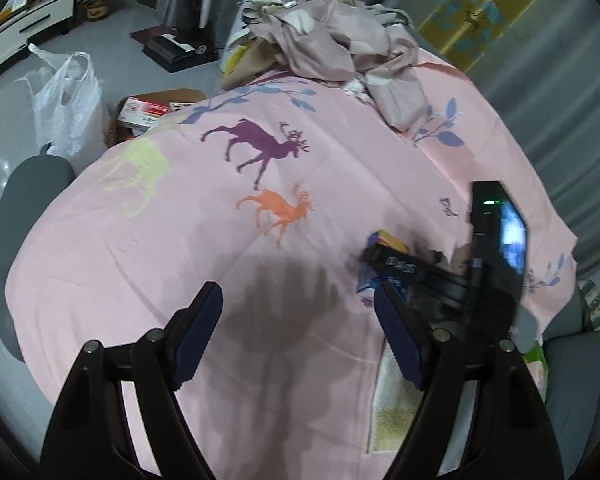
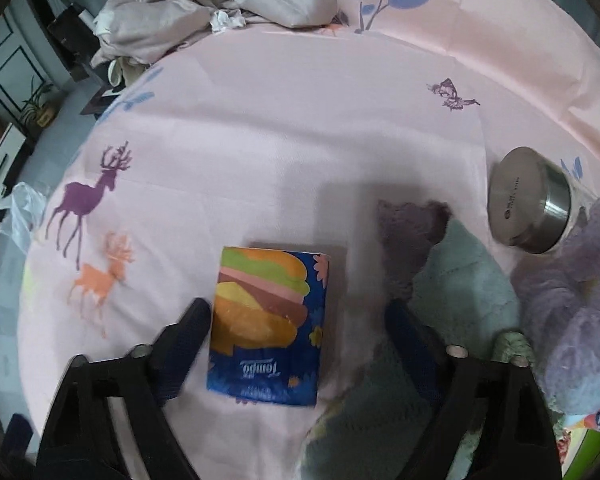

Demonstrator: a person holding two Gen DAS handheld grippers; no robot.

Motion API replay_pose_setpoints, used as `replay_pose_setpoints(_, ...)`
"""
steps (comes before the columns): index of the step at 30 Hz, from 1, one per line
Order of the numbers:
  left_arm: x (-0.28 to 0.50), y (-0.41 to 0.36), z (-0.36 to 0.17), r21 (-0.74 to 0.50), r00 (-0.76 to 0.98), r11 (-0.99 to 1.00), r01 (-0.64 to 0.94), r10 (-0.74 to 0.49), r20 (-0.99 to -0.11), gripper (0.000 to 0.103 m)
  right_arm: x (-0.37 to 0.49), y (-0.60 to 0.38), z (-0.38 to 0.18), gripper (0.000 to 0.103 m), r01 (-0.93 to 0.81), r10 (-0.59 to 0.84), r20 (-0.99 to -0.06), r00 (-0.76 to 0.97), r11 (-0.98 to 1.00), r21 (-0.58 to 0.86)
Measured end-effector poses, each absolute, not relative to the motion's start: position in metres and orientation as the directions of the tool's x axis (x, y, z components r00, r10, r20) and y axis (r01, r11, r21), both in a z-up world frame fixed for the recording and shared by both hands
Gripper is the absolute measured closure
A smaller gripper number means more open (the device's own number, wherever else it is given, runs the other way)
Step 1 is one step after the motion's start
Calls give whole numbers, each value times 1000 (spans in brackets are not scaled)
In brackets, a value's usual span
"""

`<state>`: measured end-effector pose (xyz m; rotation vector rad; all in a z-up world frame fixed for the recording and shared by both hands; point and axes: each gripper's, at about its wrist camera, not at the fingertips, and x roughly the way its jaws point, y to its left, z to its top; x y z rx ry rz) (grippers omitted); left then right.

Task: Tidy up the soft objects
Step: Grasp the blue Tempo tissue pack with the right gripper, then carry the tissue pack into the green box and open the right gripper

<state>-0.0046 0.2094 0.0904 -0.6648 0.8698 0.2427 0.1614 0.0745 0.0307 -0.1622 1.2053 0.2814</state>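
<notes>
Left wrist view: pink deer-print sheet (image 1: 300, 240), grey floor (image 1: 112, 56); both claws gape wide, empty.

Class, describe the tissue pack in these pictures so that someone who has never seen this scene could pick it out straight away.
Start at the pink cloth printed with deer that covers the whole surface. Near its front edge, between the open fingers of the right gripper, lies the tissue pack, flat beside a pale green towel. It alone is a blue packet with a big hamburger picture.
</notes>
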Motion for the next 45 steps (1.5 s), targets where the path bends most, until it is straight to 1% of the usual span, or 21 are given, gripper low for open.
replay_pose_setpoints(1,-5,208,91,-439,636,777,-452,-64,-769,25,161,73,28,37,-294,138,-939,316,955,41)
replay_pose_setpoints(2,-5,208,92,-436,637,779,-450,-62,-768,25,162,72,28,49,-283,124,-937,328,959,28)
replay_pose_setpoints(3,-5,206,93,-431,635,784,-446,-61,-770,25,162,73,31,50,-272,108,-931,348,962,10)
replay_pose_setpoints(4,-5,205,93,-428,636,788,-442,-62,-769,25,160,69,35,50,-269,120,-925,361,963,20)
replay_pose_setpoints(7,-5,201,95,-422,643,802,-422,-63,-763,25,145,51,60,50,-280,251,-897,363,948,152)
replay_pose_setpoints(10,-6,196,96,-407,643,815,-413,-55,-764,25,123,35,87,50,-311,327,-861,389,927,211)
replay_pose_setpoints(11,-6,193,96,-399,641,823,-405,-55,-765,25,112,28,99,50,-324,335,-850,405,923,209)
replay_pose_setpoints(13,-6,187,97,-395,644,834,-385,-64,-763,25,78,10,120,50,-356,322,-828,459,921,160)
replay_pose_setpoints(16,-6,177,97,-387,646,847,-366,-68,-760,25,33,-22,135,50,-358,305,-791,531,926,116)
replay_pose_setpoints(18,-6,167,97,-369,644,857,-361,-58,-763,25,13,-43,133,50,-324,287,-793,538,938,120)
replay_pose_setpoints(22,-6,141,93,-330,634,895,-301,-70,-770,25,0,-71,108,50,-275,243,-837,490,954,116)
replay_pose_setpoints(27,2,107,76,-273,591,933,-235,-85,-802,26,-2,-101,57,50,-170,218,-915,340,971,169)
replay_pose_setpoints(29,4,97,68,-285,564,934,-213,-121,-817,27,-2,-103,56,50,-199,243,-903,353,963,182)
replay_pose_setpoints(30,4,92,65,-300,553,934,-191,-150,-820,27,-3,-104,59,49,-207,246,-902,355,962,181)
replay_pose_setpoints(32,2,84,63,-311,545,937,-159,-179,-819,27,-6,-115,64,28,-191,277,-891,361,957,220)
replay_pose_setpoints(34,-1,77,64,-301,550,944,-133,-182,-815,27,-8,-129,70,23,-162,309,-870,383,950,266)
replay_pose_setpoints(37,-7,70,66,-302,552,949,-90,-205,-808,27,-12,-150,81,23,-114,324,-840,435,945,306)
replay_pose_setpoints(42,-16,60,57,-442,509,897,-19,-372,-776,28,-19,-168,89,24,-118,443,-766,465,889,442)
replay_pose_setpoints(43,-17,55,54,-455,499,890,-13,-388,-775,29,-20,-168,88,29,-123,457,-757,467,881,456)
replay_pose_setpoints(44,-18,49,49,-464,479,886,-4,-405,-779,34,-20,-168,86,35,-120,464,-755,463,877,465)
replay_pose_setpoints(45,-20,42,45,-471,455,882,10,-423,-783,36,-19,-167,84,39,-110,464,-760,456,876,469)
